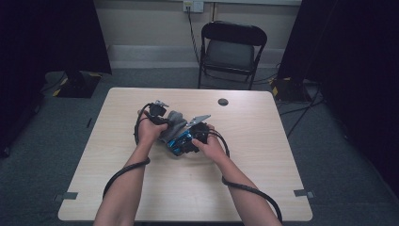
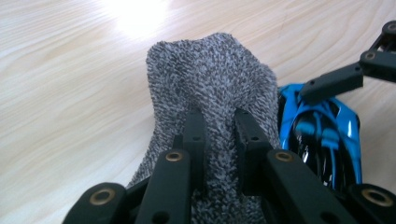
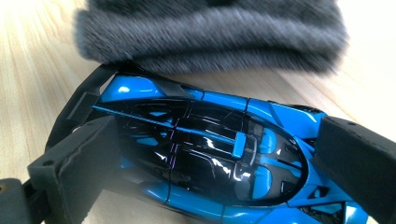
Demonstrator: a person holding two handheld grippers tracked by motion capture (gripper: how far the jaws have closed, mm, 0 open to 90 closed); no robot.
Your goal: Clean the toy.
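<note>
Lay mid-counter (image 1: 141, 188): grey sock (image 2: 210, 84), pinched in closed left tongs (image 2: 219, 126). Touched at its 4 o'clock, in the high view, a blue toy car (image 3: 210, 158), clamped end to end by right tongs (image 3: 224, 158).

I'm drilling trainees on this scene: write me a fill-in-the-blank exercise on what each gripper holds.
1. The left gripper is shut on a grey knitted ____.
2. The right gripper grips a toy car coloured black and ____.
3. Both things rest on a light ____ table.
4. Behind the table stands a black folding ____.

Missing words: sock; blue; wooden; chair
</note>
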